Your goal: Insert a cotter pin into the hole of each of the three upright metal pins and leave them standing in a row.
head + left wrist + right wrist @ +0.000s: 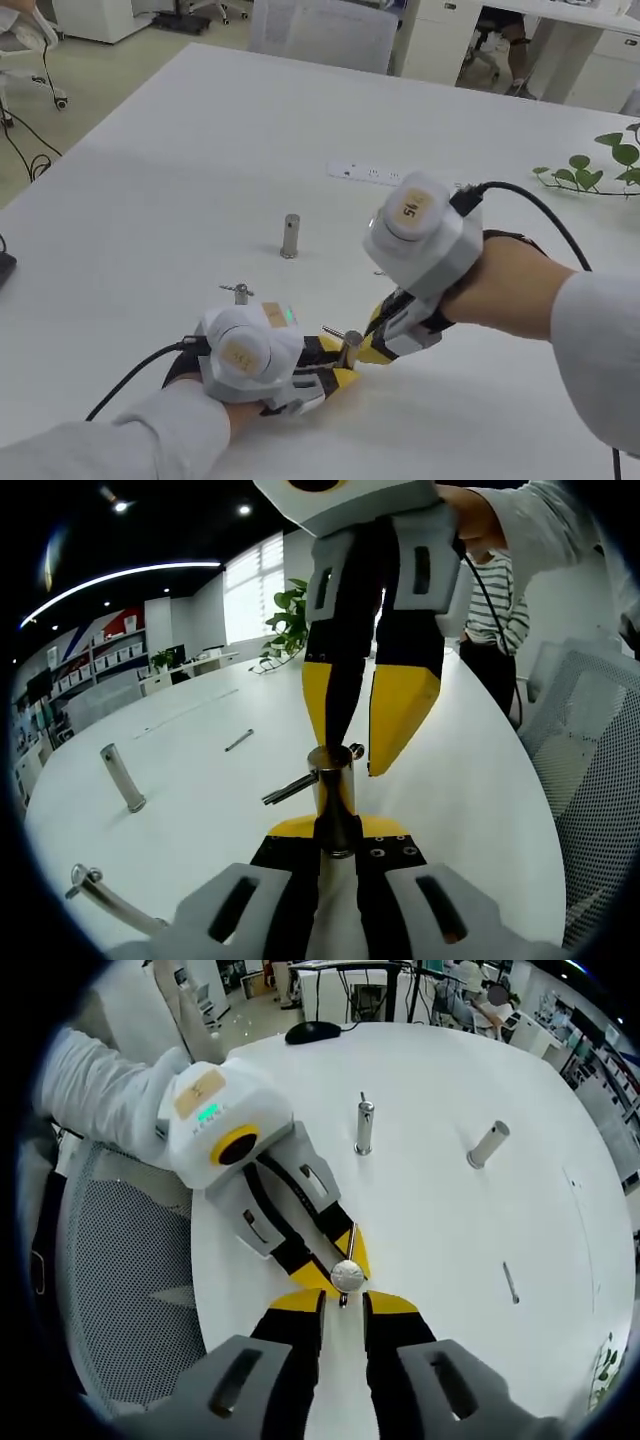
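Note:
My left gripper (335, 372) is shut on the base of an upright metal pin (334, 785) low on the white table, and holds it standing. A cotter pin (290, 788) passes through the hole near its top. From the right, my right gripper (372, 347) reaches the pin top, and its yellow fingers (400, 705) stand slightly apart around the cotter pin's looped head, so it is open. In the right gripper view the pin top (347, 1276) sits just ahead of the right gripper (343, 1305). A second pin (241, 293) carries a cotter pin. A third pin (290, 236) stands bare.
A loose cotter pin (511, 1282) lies on the table (180, 160) beyond the bare pin. A white power strip (365, 172) lies further back, with a trailing green plant (600, 165) at the right edge. A mesh chair (590, 810) stands beside the table.

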A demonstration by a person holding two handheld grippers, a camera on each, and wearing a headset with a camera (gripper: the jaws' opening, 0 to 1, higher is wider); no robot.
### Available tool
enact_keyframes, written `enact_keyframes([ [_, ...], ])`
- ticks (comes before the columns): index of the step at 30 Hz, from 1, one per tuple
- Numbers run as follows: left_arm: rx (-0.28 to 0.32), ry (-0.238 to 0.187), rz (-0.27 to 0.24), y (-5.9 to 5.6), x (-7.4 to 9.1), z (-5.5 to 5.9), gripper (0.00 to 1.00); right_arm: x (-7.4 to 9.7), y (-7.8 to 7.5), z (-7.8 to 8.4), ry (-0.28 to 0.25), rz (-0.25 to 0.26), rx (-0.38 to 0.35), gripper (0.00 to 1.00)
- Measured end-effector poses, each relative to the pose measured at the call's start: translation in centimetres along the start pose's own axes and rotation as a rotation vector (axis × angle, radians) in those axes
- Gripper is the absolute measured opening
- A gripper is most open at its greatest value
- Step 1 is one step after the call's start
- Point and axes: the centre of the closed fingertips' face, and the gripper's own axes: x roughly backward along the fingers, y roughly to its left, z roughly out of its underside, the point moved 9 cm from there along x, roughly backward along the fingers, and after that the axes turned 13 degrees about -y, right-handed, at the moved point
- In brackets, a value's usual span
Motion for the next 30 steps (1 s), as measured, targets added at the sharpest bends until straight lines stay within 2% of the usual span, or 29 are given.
enact_keyframes([
  [7, 0.0, 0.003, -0.001, 0.0, 0.0, 0.0, 0.11, 0.0, 0.4, 0.8, -0.06, 0.019, -0.043, 0.19],
  [11, -0.016, 0.018, 0.007, 0.0, 0.0, -0.2, 0.11, 0.3, 0.6, 1.3, -0.079, 0.02, -0.072, 0.19],
  [16, 0.003, 0.022, 0.005, 0.0, 0.0, -0.3, 0.12, 0.9, 0.7, 1.8, -0.093, 0.025, -0.093, 0.19],
  [21, -0.013, 0.022, 0.014, 0.0, 0.1, -0.6, 0.22, 1.3, 0.7, 2.1, -0.107, 0.034, -0.107, 0.2],
  [24, 0.008, 0.019, 0.005, 0.3, 0.3, -0.6, 0.28, 1.4, 0.6, 2.2, -0.117, 0.036, -0.116, 0.2],
  [29, 0.009, 0.034, 0.009, 0.6, 0.9, -0.6, 0.31, 1.7, 0.6, 2.6, -0.126, 0.041, -0.123, 0.21],
  [30, 0.026, 0.034, 0.012, 0.7, 1.2, -0.7, 0.32, 1.8, 0.5, 2.6, -0.13, 0.043, -0.125, 0.21],
])
